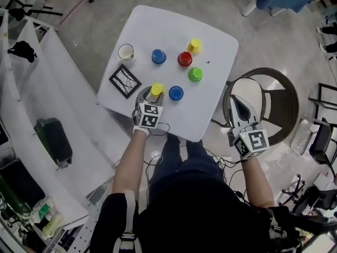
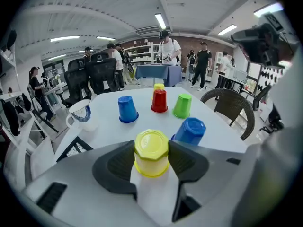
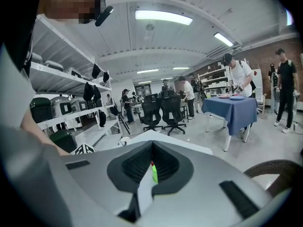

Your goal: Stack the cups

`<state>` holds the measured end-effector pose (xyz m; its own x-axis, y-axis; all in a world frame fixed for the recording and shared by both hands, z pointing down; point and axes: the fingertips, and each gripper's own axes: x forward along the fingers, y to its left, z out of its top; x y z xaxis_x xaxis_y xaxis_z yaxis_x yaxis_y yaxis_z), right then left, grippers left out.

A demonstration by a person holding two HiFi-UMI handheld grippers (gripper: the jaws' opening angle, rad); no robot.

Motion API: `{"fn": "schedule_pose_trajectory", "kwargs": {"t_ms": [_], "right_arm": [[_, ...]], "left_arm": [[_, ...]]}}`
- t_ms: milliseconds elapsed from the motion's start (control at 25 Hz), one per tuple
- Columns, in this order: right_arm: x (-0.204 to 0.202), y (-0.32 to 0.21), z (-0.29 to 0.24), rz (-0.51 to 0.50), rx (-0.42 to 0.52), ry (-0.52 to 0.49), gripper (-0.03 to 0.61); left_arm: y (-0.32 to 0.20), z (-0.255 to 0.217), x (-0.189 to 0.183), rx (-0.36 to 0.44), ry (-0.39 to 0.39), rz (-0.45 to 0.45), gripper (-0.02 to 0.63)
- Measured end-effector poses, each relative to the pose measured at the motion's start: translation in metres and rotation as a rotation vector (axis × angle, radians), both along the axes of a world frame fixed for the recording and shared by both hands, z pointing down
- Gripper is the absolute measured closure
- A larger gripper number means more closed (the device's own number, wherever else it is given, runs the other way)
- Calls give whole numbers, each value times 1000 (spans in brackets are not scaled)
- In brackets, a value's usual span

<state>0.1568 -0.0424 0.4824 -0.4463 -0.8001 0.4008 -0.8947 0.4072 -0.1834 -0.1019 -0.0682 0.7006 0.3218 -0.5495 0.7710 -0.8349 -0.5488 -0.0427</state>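
Several upside-down cups stand on the white table. The nearest is a yellow cup, and my left gripper is shut on it, a pad pressing each side. Just right of it stands a blue cup. Farther off are a green cup, a red cup, another blue cup and a second yellow cup. My right gripper is shut with nothing in it, off the table's right edge.
A white mug and a black-framed square card lie at the table's left side. A wicker chair stands under my right gripper. People, office chairs and shelves fill the room beyond.
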Motion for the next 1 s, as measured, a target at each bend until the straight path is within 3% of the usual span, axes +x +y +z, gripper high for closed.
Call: {"fn": "schedule_pose_trajectory", "kwargs": {"t_ms": [760, 880, 1000], "right_arm": [[6, 19, -1, 43, -8, -25, 581], [5, 17, -5, 51, -3, -33, 583], [5, 16, -8, 36, 10, -19, 583]], "left_arm": [[29, 14, 17, -37, -13, 33, 394], [33, 13, 19, -55, 19, 35, 357], [32, -3, 15, -19, 68, 3, 354]]}}
